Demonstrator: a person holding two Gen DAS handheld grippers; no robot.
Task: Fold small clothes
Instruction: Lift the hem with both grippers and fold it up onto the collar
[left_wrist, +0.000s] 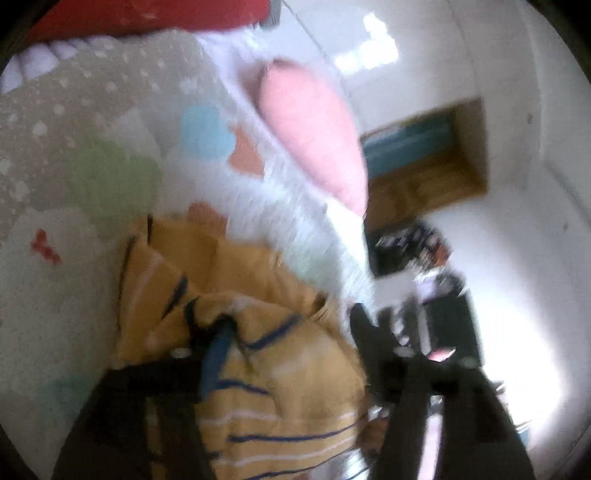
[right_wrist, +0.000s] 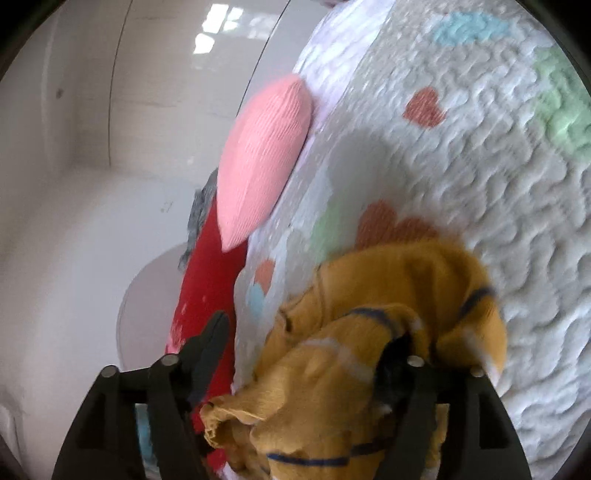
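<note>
A small mustard-yellow garment with navy and white stripes (left_wrist: 258, 354) lies crumpled on a quilted bedspread with hearts and clouds (left_wrist: 74, 155). My left gripper (left_wrist: 291, 325) is wide open; the cloth drapes over its left finger (left_wrist: 218, 347), the right finger (left_wrist: 369, 332) is bare. In the right wrist view the same garment (right_wrist: 369, 332) is bunched over my right gripper (right_wrist: 310, 343), which is also wide open: its left finger (right_wrist: 210, 343) is bare and cloth hides the right one. The left wrist view is blurred.
A pink heart-shaped cushion (right_wrist: 262, 158) rests at the bed's edge beside a red fabric (right_wrist: 210, 280). A wooden shelf niche (left_wrist: 428, 162) and dark clutter (left_wrist: 417, 251) stand by the white wall. The bedspread (right_wrist: 480, 166) spreads out beyond the garment.
</note>
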